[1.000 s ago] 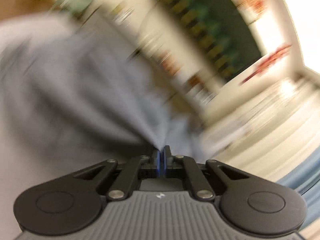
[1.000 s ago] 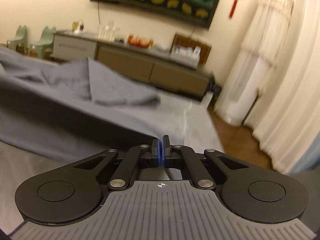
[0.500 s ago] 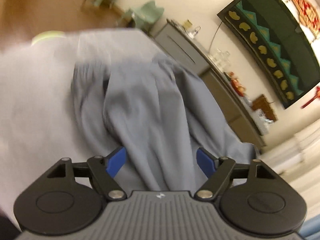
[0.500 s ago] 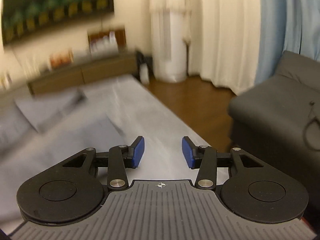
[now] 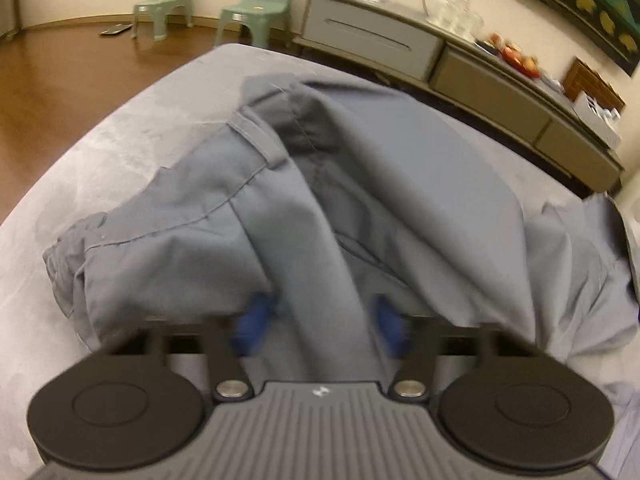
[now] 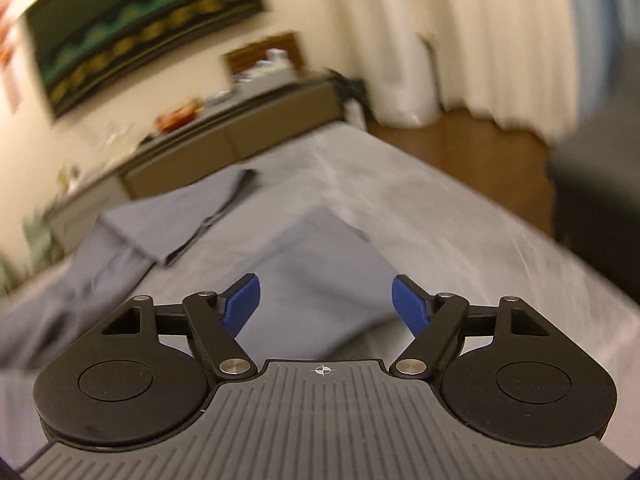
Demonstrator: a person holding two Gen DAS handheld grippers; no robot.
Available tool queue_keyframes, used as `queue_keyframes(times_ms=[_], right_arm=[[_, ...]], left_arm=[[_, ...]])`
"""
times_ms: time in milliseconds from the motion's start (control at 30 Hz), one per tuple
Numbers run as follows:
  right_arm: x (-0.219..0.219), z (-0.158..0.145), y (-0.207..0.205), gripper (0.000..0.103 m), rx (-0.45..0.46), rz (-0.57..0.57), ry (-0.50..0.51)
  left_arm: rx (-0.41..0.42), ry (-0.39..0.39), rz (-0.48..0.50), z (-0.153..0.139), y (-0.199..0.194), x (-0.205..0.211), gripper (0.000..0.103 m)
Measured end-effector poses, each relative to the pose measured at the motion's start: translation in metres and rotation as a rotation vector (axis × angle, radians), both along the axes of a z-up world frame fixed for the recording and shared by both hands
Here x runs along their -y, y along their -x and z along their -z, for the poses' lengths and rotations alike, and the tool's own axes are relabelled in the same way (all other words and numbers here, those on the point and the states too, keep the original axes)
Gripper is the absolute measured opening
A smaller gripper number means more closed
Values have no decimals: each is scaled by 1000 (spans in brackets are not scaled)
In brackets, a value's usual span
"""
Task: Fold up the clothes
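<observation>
With my left tongs [image 5: 320, 320] closing around a raised ridge of the grey garment [image 5: 400, 184] and my right tongs [image 6: 326, 304] released and empty, I feared pinching several layers would drag the fold askew.

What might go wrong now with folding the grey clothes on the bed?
1. A ridge of the grey garment runs between the left gripper, whose jaws have just been closing. It may pinch only that bunched ridge, so the fold comes out crooked.
2. The right gripper has just been opening, with nothing between its jaws. The cloth under it lies loose and may slump.
3. The garment is rumpled, so creases could get folded in.
</observation>
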State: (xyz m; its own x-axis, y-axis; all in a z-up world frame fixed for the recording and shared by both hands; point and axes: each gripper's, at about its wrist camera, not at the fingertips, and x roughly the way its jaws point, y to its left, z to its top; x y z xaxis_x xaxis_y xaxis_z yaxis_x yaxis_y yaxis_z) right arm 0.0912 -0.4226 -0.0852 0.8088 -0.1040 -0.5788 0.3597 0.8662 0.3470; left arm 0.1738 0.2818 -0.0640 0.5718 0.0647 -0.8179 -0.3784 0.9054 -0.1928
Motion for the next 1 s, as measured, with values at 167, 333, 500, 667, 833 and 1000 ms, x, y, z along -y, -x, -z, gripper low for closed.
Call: queue_keyframes(times_ms=[167,333,500,667,833,1000], right_arm=[[30,31,-13,77,-48,-15,-262],[22,55,-52,69,-110,-35,-372],[17,63,-67,55,-107,-34,-441],[20,65,-67,53,-103,-11,-472],[18,67,-74,10,-100,-60,-439],[11,32,-83,1,87,-128,-332]], left_arm=[[54,89,-71,5,27,-19,12],[91,173,-159,2,59,-38,60],[170,220,-221,-11,99,-48,84],[103,213,-191,5,82,-48,87],[25,162,-148,30,38,-37,46],[264,196,-98,-25,0,-55,4]])
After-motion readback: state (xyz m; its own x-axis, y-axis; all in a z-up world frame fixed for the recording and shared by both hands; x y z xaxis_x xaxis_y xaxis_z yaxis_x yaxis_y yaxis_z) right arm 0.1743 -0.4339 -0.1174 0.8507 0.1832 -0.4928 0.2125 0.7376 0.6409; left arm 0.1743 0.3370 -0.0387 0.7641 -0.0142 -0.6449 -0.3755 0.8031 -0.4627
